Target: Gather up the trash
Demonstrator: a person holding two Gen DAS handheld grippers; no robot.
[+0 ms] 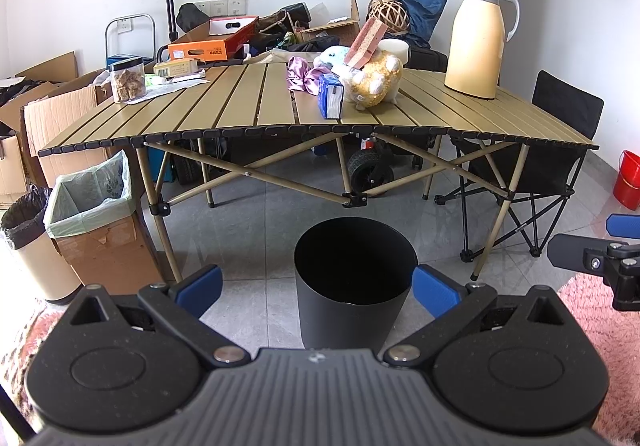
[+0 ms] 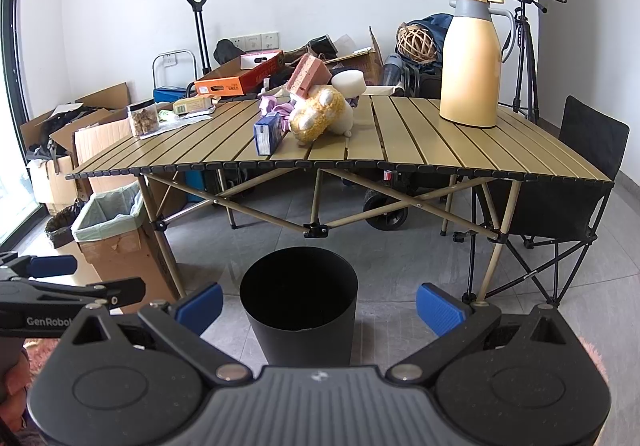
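Observation:
A black round bin (image 1: 354, 278) stands on the floor in front of the folding table (image 1: 248, 110); it also shows in the right wrist view (image 2: 298, 300). On the table lie a blue tissue pack (image 1: 330, 95), a purple cloth (image 1: 301, 76), a yellow plush toy (image 1: 374, 80) with a pink sponge (image 1: 366, 42) on it, and papers (image 1: 176, 84) at the far left. My left gripper (image 1: 318, 288) is open and empty above the bin's near side. My right gripper (image 2: 320, 306) is open and empty, back from the bin.
A tall yellow thermos jug (image 1: 478, 38) stands at the table's right, a clear snack jar (image 1: 127, 80) at its left. A lined cardboard box (image 1: 96, 222) and a beige bin (image 1: 30, 242) stand left. A black folding chair (image 1: 548, 166) is right. Clutter fills the back wall.

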